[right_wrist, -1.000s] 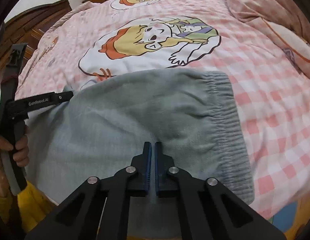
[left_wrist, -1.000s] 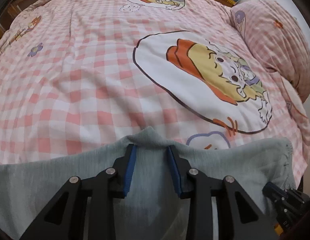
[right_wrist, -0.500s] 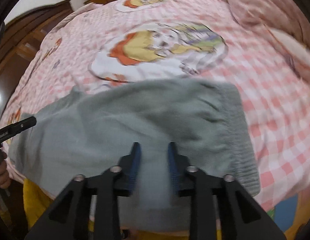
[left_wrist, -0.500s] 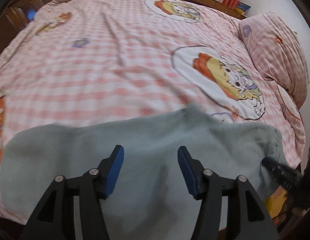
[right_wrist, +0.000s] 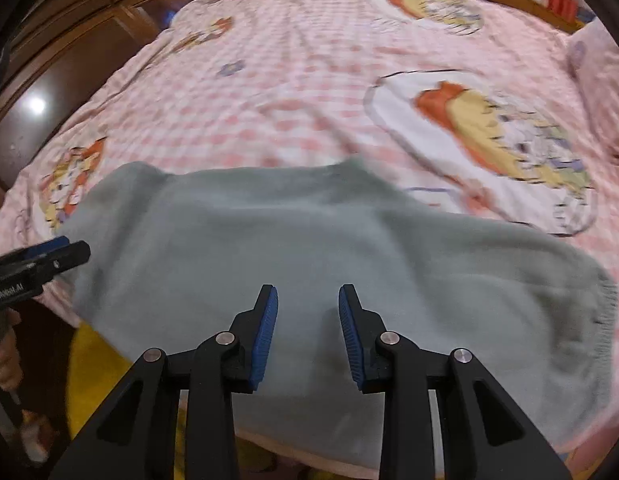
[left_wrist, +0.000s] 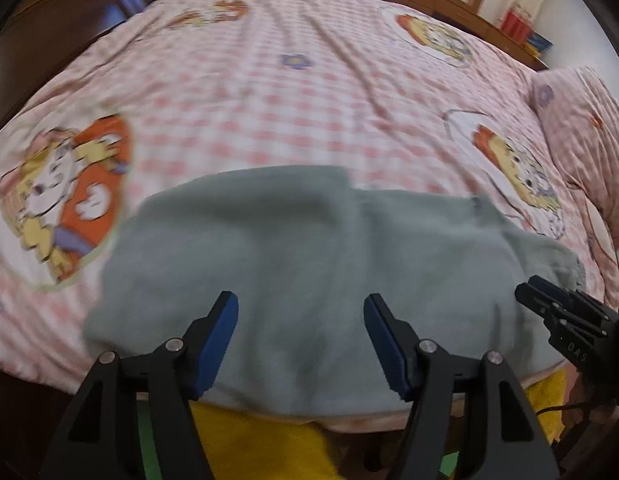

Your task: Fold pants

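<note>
Bed [left_wrist: 309,92] under a pink checked cover with cartoon prints; pillow [left_wrist: 581,136] at 3 o'clock, dark wood cabinets [right_wrist: 69,64] at 10 o'clock. Grey pants [left_wrist: 309,248] lie flat along the bed's near edge. Left claw [left_wrist: 300,344] spread wide, holding nothing, above the pants. Right claw [right_wrist: 307,336] likewise spread and empty, pants at 12 o'clock past its tips.

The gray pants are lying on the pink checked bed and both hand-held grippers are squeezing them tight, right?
Not quite. The gray pants do lie on the pink checked bed, but neither grips them. The left hand-held gripper stands open in the left wrist view, and the right hand-held gripper stands open in the right wrist view, with nothing between the fingers.
</note>
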Demonstrator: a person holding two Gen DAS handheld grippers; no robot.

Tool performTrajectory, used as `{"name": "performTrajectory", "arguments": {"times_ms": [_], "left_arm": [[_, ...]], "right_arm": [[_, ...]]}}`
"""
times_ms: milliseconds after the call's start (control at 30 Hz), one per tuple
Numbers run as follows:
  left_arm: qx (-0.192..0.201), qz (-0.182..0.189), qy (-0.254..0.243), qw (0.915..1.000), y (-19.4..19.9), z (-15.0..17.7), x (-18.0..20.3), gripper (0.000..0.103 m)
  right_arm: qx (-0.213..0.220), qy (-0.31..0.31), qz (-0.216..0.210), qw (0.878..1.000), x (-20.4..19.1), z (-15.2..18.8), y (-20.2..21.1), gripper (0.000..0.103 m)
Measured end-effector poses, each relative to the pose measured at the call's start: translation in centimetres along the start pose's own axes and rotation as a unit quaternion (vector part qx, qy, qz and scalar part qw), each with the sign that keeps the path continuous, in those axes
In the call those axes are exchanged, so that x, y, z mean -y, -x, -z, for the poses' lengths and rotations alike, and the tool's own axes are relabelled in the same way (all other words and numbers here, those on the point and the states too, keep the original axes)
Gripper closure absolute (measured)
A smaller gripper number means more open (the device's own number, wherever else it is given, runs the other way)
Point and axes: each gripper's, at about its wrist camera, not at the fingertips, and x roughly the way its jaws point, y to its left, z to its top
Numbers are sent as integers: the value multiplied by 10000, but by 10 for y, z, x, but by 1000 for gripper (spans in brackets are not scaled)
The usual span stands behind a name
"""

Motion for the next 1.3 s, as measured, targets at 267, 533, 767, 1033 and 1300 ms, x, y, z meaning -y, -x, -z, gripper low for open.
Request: {"name": "performTrajectory", "arguments": {"times_ms": [267, 533, 767, 1033, 1300], "left_arm": [[48, -287, 469, 9985, 10, 13, -63, 34], [96, -421, 755, 9962, 11, 25, -100, 34], [176, -304, 915, 9952, 14, 31, -112, 34], [196, -264, 1055, 9939, 16, 36, -126, 34], [193, -271, 1143, 9929, 14, 37, -132, 34]], "right_arm": [[-324, 183, -239, 9990, -56, -22, -22, 71], [-298, 950, -526, 9936, -130, -48, -36, 71], [-183, 1506, -502, 9872, -173, -88, -61, 70], [-567, 2413, -673, 9664, -204, -104, -94, 69], [-990, 2503, -777, 9600, -212, -108, -118, 69]]}}
